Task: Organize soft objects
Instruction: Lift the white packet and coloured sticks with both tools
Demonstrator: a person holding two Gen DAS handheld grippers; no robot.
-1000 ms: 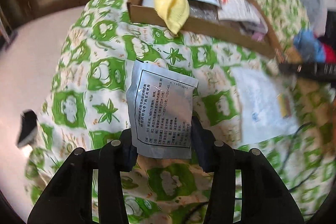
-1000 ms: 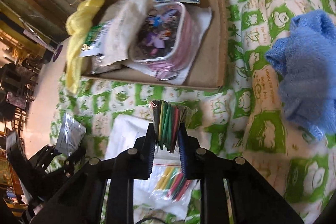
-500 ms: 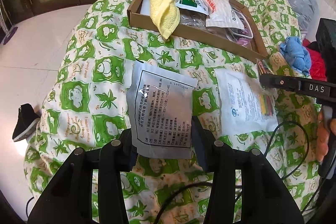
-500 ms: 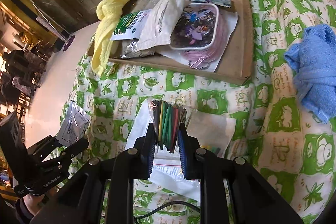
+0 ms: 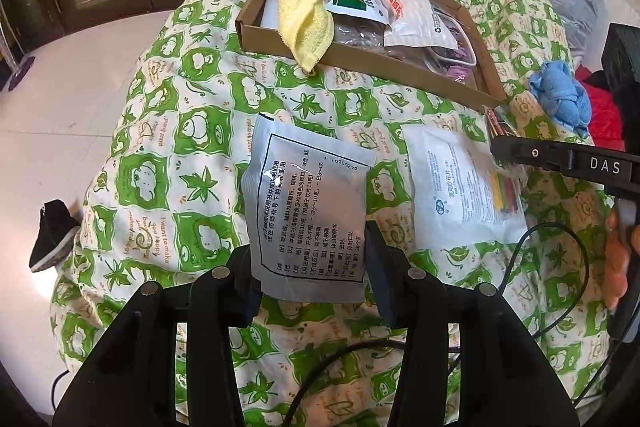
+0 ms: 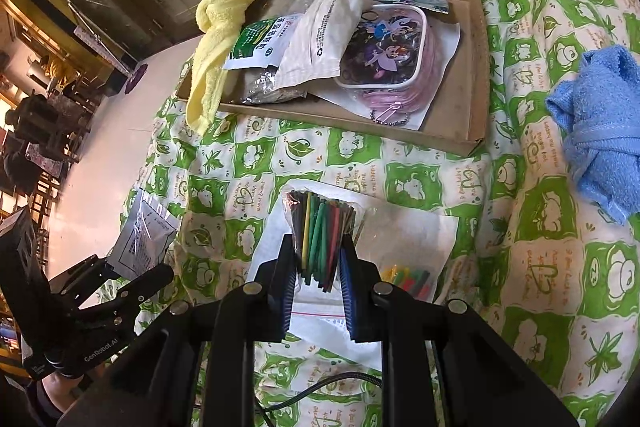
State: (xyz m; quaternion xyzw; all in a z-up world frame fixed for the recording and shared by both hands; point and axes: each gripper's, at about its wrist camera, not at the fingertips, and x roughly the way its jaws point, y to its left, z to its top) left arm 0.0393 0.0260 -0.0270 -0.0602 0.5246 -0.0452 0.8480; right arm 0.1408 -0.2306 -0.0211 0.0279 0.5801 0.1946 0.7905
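Note:
My left gripper [image 5: 310,259] is shut on a silver foil sachet [image 5: 308,199] with black print, held above the green quilt [image 5: 160,155]. It also shows in the right wrist view [image 6: 144,239]. My right gripper [image 6: 318,259] is shut on a clear bag of coloured sticks [image 6: 322,227], held over a white packet [image 6: 400,239] and a zip bag lying on the quilt. A cardboard tray [image 5: 360,61] further back holds a yellow towel [image 5: 300,11], sachets and a pink cartoon pouch [image 6: 384,55]. A blue towel [image 6: 604,131] lies right of the tray.
The quilt-covered surface drops off to a pale floor [image 5: 60,115] on the left, where a black shoe [image 5: 52,235] lies. A red cloth [image 5: 604,111] sits beyond the blue towel. Black cables [image 5: 560,267] trail over the near quilt. Dark wooden doors stand behind.
Both grippers have drawn back and up from the tray, each keeping its packet. The tray and towels look smaller and farther; the right gripper now shows in the left view.

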